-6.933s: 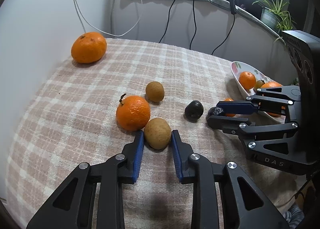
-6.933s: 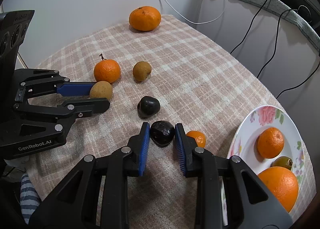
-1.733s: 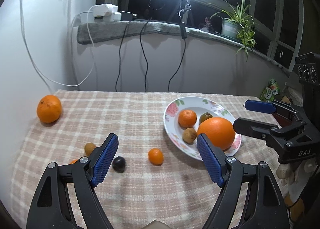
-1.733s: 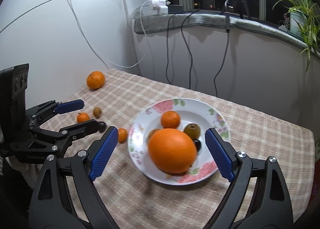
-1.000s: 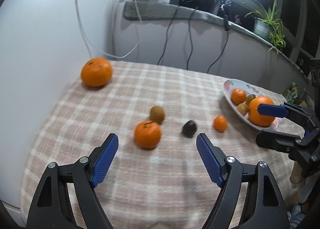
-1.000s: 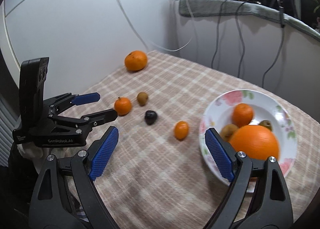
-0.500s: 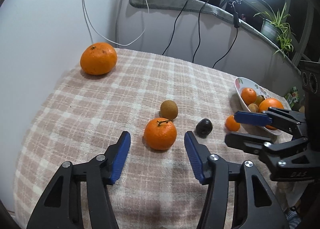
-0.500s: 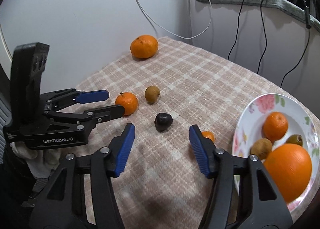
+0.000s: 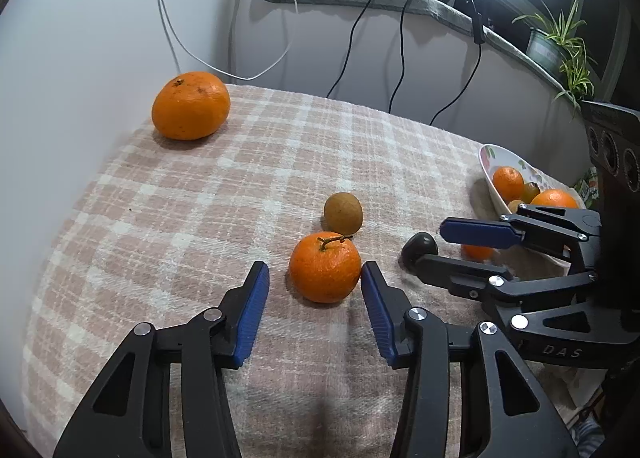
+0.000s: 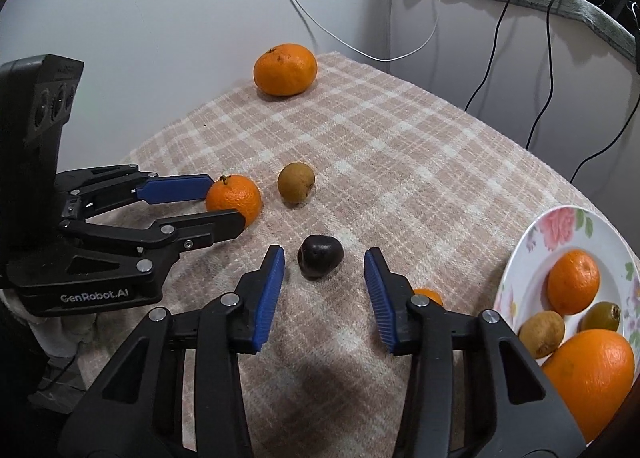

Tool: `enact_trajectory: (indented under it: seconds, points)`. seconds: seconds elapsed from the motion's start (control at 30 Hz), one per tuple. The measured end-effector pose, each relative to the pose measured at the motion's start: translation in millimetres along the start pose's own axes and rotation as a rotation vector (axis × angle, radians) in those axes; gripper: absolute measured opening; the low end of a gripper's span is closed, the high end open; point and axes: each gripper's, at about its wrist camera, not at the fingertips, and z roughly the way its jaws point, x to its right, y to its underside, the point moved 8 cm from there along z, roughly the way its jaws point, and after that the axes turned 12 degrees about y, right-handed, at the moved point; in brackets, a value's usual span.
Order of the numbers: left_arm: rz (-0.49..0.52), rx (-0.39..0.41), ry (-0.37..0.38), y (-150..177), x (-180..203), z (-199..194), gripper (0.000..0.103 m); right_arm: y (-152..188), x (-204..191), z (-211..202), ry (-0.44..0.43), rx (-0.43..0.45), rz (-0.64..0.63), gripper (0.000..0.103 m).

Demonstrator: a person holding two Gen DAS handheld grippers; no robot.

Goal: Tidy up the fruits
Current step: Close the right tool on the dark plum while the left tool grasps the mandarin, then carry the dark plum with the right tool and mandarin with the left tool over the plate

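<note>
A stemmed tangerine [image 9: 325, 268] lies on the checked cloth, just ahead of and partly between the tips of my left gripper [image 9: 315, 274]. Its jaws are closing; the left pad still stands apart from the fruit. A dark, almost black fruit [image 10: 320, 256] lies between the tips of my right gripper [image 10: 323, 258], whose jaws are also closing, with a gap on both sides. In the right wrist view the left gripper [image 10: 226, 200] flanks the tangerine [image 10: 236, 198]. In the left wrist view the right gripper [image 9: 430, 242] reaches around the dark fruit [image 9: 420, 248].
A large orange [image 10: 285, 69] sits at the far corner by the wall. A brown round fruit [image 10: 296, 182] lies behind the tangerine. A small orange fruit [image 10: 428, 295] peeks out behind my right finger. The flowered plate [image 10: 560, 226] at right holds several fruits.
Both grippers have narrowed from wide open and dropped closer to the cloth. The left now frames the tangerine; the right has swung left and down onto the dark fruit.
</note>
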Motion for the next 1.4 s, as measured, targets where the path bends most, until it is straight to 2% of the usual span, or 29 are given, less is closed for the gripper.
enact_trajectory:
  seconds: [0.3, 0.87, 1.4]
  points:
    - [0.016, -0.013, 0.015, 0, 5, 4, 0.036, 0, -8, 11, 0.008, -0.012, -0.037, 0.027]
    - [0.006, 0.015, 0.013, -3, 8, -7, 0.034, -3, 1, -7, 0.005, 0.041, 0.005, 0.024]
    - [0.054, 0.044, 0.061, -18, 54, -5, 0.034, 0, 48, -57, 0.04, 0.126, 0.089, 0.024]
